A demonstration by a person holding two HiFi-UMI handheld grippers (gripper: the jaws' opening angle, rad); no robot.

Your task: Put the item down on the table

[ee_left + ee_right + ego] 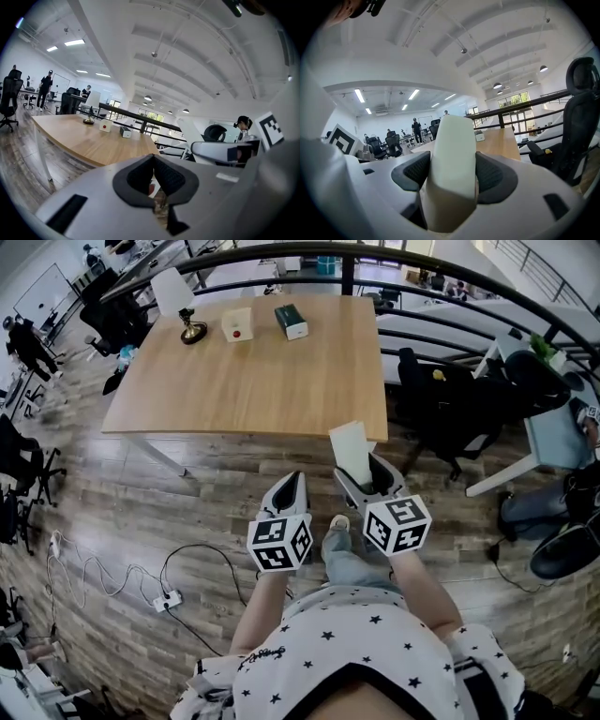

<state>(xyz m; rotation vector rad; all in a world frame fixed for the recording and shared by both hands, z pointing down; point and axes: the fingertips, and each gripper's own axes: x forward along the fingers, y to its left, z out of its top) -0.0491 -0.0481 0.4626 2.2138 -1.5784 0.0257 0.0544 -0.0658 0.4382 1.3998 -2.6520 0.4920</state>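
My right gripper point(366, 472) is shut on a pale cream, flat item point(352, 447) that sticks up past its fingertips. In the right gripper view the item point(453, 159) stands upright, squeezed between the two dark pads point(496, 177). The item hangs over the wood floor, just short of the near edge of the wooden table point(281, 385). To its left, my left gripper point(292, 484) is shut with nothing in it; its pads point(171, 178) meet at the tip. Both grippers are held close in front of the person's body.
At the table's far edge stand a small lamp point(180, 304), a white box with a red dot point(238, 324) and a dark-topped box point(292, 322). Black office chairs point(450, 409) crowd the right side. A power strip with cables point(169, 599) lies on the floor at left.
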